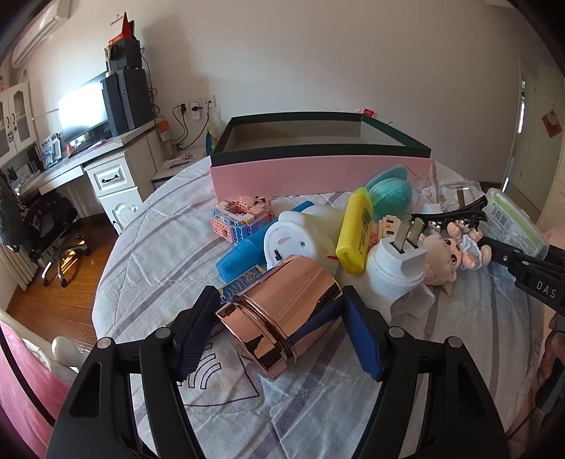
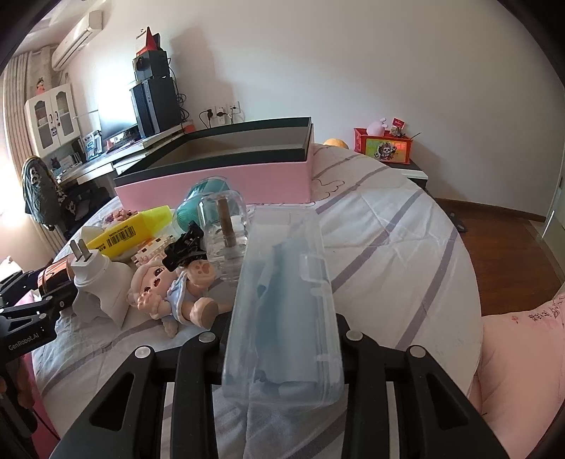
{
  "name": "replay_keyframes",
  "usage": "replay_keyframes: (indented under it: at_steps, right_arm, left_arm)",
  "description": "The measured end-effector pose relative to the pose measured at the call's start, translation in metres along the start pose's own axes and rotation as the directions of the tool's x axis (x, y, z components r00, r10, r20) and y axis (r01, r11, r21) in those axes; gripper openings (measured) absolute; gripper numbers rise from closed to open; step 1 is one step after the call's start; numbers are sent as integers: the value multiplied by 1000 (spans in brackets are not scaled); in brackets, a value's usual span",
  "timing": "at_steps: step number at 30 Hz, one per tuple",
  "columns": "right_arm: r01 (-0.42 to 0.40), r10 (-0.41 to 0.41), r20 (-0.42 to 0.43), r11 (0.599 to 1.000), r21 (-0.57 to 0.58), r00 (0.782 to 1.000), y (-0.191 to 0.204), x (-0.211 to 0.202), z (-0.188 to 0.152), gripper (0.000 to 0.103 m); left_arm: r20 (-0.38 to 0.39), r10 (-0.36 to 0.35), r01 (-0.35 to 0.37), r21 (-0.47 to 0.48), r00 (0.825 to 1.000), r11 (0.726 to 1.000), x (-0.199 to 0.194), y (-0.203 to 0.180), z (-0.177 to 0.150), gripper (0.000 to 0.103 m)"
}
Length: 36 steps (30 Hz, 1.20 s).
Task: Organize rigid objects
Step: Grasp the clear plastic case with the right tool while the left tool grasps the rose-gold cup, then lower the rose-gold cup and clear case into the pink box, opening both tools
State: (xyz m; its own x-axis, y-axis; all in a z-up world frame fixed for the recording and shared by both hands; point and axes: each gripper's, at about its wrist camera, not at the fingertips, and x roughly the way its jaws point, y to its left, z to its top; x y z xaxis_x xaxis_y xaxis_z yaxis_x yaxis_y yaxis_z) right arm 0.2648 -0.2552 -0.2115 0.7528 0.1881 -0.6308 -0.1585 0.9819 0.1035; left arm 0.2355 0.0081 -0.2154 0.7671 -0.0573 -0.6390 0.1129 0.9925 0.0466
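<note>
Beyond my bed: desk (image 1: 70, 166) with monitor (image 1: 83, 106), office chair (image 1: 53, 226), air conditioner (image 2: 77, 33), red box (image 2: 385, 144).

The box (image 1: 317, 169) stands on the bed (image 1: 148, 247) behind the jar (image 1: 282, 310), with the doll (image 1: 448, 254) right of it.

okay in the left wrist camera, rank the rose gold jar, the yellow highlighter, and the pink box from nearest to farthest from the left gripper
1. Rose gold jar: lying between the left gripper's fingers.
2. Yellow highlighter: beyond the jar, to the right.
3. Pink box: at the back, behind the clutter.
</note>
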Motion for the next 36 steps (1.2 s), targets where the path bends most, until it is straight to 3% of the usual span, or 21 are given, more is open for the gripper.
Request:
replay_keyframes:
  at_steps: [10,15,20,27,32,36]
  right_arm:
    - [-20,24,102,999,-41,994,11,-27,31,33]
    - [-49,60,138,995,-85,989,22,-28,63,33]
    - [-82,102,133,985,-154,986,40,-6,106,33]
    - [-111,120,39,977,-180,992,58,65,165,34]
    - [-129,117,-81,978,-164,990,60,124,182,34]
    - [-129,103,-156,977,-168,982,62,144,182,34]
  left_arm:
    - [83,-84,82,35,993,996,-25,-14,36,71]
    - [112,-136,131,46,984,990,-19,-15,78,71]
    - [132,-103,94,75,986,993,10,-15,132,71]
    - [24,-8,7,61,1000,998,97,-4,188,71]
    - [-73,28,-24,51,997,998,148,2,199,71]
    - [-134,72,-63,72,988,995,175,0,197,71]
